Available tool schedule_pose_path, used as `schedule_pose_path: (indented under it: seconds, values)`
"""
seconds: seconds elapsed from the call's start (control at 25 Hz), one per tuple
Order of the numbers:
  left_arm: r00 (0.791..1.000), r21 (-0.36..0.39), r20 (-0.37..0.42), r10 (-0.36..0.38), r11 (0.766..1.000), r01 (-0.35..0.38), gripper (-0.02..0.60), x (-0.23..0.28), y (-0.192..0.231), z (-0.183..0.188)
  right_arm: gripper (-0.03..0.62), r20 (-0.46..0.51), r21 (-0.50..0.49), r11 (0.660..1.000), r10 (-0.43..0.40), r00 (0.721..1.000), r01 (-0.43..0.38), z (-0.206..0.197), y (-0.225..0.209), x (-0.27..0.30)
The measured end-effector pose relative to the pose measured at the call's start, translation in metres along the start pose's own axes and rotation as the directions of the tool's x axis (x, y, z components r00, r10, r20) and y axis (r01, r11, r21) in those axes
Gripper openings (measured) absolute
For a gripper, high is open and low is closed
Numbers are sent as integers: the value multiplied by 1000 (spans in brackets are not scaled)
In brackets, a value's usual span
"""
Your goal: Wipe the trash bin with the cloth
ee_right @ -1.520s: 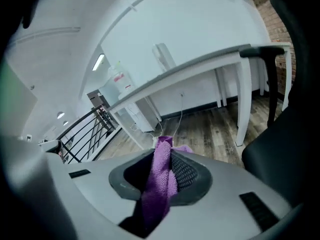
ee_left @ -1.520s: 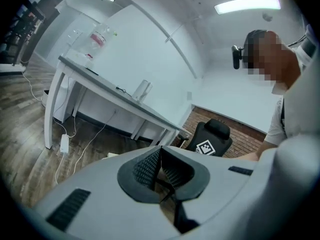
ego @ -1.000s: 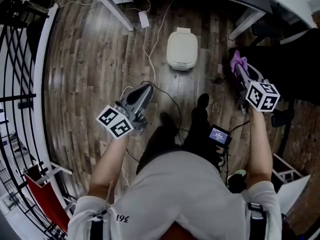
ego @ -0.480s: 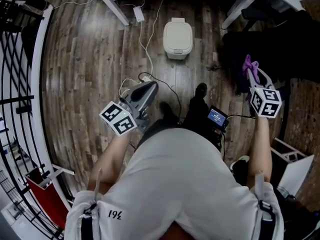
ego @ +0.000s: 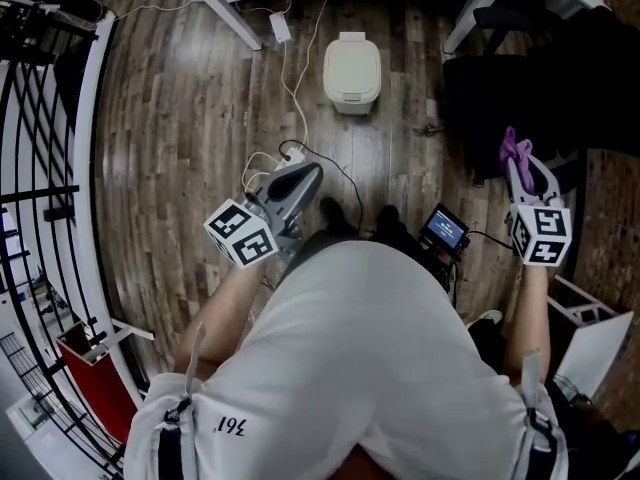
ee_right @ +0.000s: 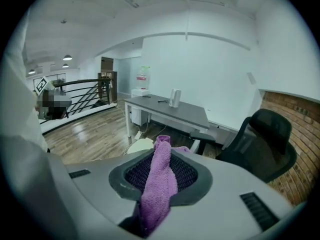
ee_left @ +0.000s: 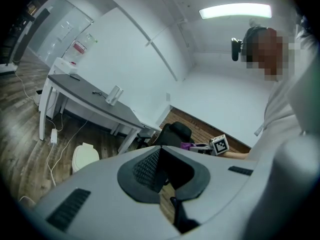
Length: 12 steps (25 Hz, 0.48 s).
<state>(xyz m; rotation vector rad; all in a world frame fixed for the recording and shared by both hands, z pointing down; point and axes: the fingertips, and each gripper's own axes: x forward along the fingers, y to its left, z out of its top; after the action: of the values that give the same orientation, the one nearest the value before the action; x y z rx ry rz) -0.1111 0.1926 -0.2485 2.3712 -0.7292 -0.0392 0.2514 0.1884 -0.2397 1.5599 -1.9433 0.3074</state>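
Wooden floor [ego: 170, 128] below me holds the cream trash bin [ego: 351, 68], well ahead; my right tool [ego: 517, 160] clenches the purple cloth [ee_right: 159, 184], and my left tool [ego: 308, 176] is clenched on nothing.

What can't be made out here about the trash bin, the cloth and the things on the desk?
Trash bin: head view shows only its lid from above; in the right gripper view the jaws and cloth hide most of it.
Cloth's lower end: right gripper view, sunk between the jaws.
Things on the desk: left gripper view, too small to name.
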Motion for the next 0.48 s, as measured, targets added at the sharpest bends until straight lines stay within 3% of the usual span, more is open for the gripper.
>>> schedule_pose_path:
  seconds: [0.12, 0.28, 0.48]
  values:
    - [1000, 2, -7, 14, 1000, -14, 3, 17, -14, -11, 84, -17, -55, 998, 43, 999, -44, -12, -2, -8]
    - [997, 13, -14, 73, 997, -73, 3, 33, -39, -19, 84, 40, 70, 980, 186, 982, -188, -15, 15, -19]
    - [993, 14, -6, 114, 993, -114, 4, 27, -61, -23, 84, 129, 285, 882, 352, 927, -375, -8, 63, -36]
